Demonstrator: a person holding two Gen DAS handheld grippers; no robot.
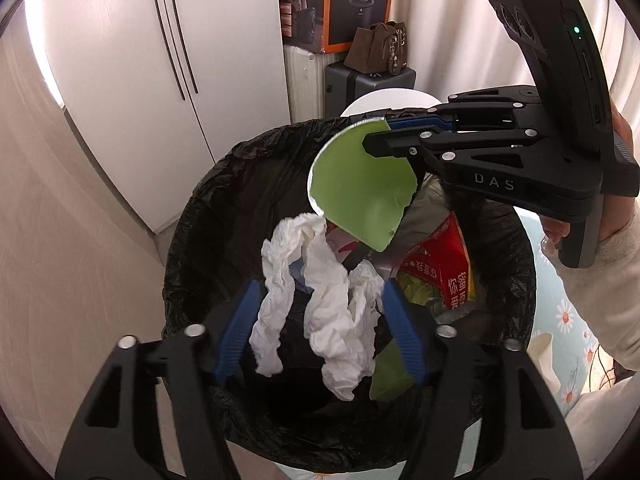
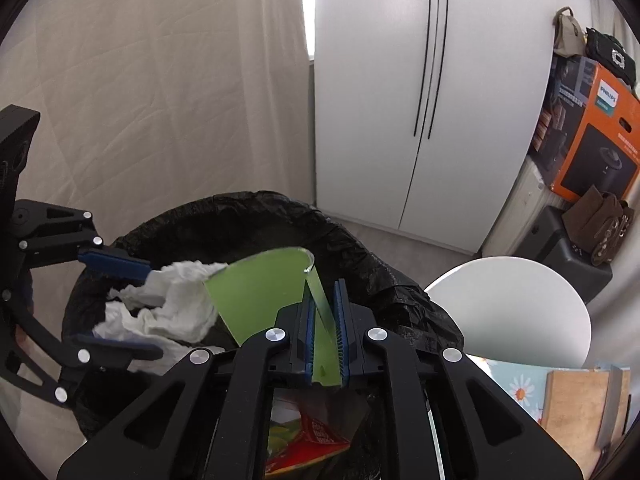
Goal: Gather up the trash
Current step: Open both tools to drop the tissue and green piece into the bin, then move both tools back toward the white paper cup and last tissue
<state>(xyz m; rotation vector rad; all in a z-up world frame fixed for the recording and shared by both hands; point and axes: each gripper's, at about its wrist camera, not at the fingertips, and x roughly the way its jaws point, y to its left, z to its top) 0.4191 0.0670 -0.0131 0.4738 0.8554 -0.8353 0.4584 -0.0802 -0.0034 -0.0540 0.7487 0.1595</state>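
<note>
A bin lined with a black bag (image 1: 208,216) (image 2: 224,220) stands below both grippers. My left gripper (image 1: 316,300) is open over it, and crumpled white tissue (image 1: 320,300) (image 2: 172,304) hangs between its blue pads, touching the right pad. The left gripper also shows in the right wrist view (image 2: 120,304). My right gripper (image 2: 325,328) is shut on a flat green shard of a broken plate (image 2: 260,292) and holds it above the bin. In the left wrist view it (image 1: 380,136) comes in from the right with the shard (image 1: 360,184). A red snack wrapper (image 1: 440,272) lies inside the bin.
A white cabinet (image 1: 132,80) (image 2: 420,100) stands behind the bin. A round white stool (image 2: 516,312), a dark suitcase (image 1: 368,80) with a brown bag and an orange box (image 2: 592,136) are to the right. A floral cloth (image 1: 568,320) lies at the right.
</note>
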